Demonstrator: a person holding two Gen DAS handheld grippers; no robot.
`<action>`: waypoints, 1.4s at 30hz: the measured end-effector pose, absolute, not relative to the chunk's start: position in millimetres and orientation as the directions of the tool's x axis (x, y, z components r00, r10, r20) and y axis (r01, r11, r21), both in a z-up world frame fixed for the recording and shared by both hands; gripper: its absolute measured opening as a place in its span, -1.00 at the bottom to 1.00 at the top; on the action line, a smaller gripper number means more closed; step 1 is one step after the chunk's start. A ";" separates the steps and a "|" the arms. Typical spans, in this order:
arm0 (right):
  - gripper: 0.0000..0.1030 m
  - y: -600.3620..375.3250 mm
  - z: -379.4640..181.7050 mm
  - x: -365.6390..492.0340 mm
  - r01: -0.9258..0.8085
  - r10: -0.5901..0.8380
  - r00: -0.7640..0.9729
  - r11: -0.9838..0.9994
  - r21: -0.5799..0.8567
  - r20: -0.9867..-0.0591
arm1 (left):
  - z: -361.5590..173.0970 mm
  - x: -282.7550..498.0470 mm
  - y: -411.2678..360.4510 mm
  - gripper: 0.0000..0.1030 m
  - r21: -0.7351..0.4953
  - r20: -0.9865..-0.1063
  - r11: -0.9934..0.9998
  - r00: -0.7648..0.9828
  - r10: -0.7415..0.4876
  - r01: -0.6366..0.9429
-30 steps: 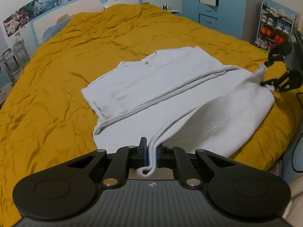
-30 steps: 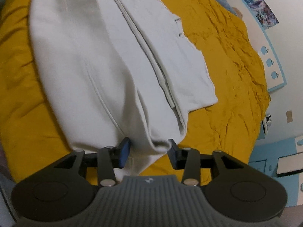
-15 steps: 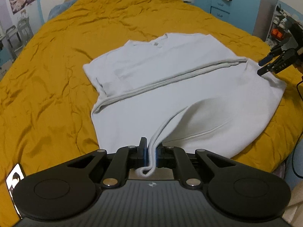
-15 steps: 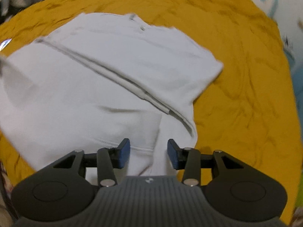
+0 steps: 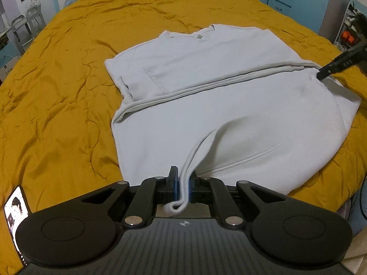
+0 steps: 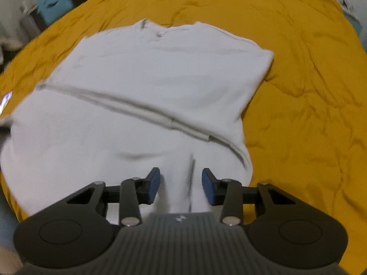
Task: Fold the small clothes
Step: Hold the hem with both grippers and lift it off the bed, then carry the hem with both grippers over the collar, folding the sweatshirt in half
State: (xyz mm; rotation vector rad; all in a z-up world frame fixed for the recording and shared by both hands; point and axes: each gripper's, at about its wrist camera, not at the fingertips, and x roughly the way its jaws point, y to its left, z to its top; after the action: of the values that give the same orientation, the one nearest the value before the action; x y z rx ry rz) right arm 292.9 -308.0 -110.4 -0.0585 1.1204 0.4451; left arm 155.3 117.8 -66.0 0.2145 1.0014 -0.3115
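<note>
White shirt (image 5: 206, 96) lies partly folded on the yellow bed (image 5: 57, 91). Your left gripper (image 5: 182, 186) is clamped on its near hem; your right gripper (image 6: 180, 186) hangs wide open over the cloth, gripping nothing. Take the matching corner with the right before you carry the fold over, and keep the hem level. Right view is blurred; how many layers the left pinches is hidden.

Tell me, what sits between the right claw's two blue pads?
Only white shirt cloth: the right claw is open over it, seen in the right wrist view.
</note>
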 end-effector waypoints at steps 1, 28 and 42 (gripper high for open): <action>-0.46 -310.5 -113.9 297.8 -0.346 0.328 0.350 0.916 0.204 -0.877 | -65.7 155.1 117.7 -0.84 0.035 -0.851 0.935 0.502 -0.157 0.352; -0.96 -328.8 60.3 220.7 -0.322 0.287 0.855 0.947 -0.008 -0.432 | 65.2 218.2 117.4 -0.86 0.070 -0.508 0.967 0.843 -0.177 0.246; -0.96 -299.9 33.2 390.5 -0.250 0.191 0.890 0.964 -0.091 -0.414 | 14.7 355.4 107.1 -0.86 0.088 -0.581 0.979 0.808 -0.099 0.184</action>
State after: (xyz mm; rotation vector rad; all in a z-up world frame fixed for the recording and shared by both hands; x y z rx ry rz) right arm 390.5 -299.9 33.2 -0.1436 0.4141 0.2298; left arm 355.4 107.1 14.7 0.1430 0.6125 -0.1519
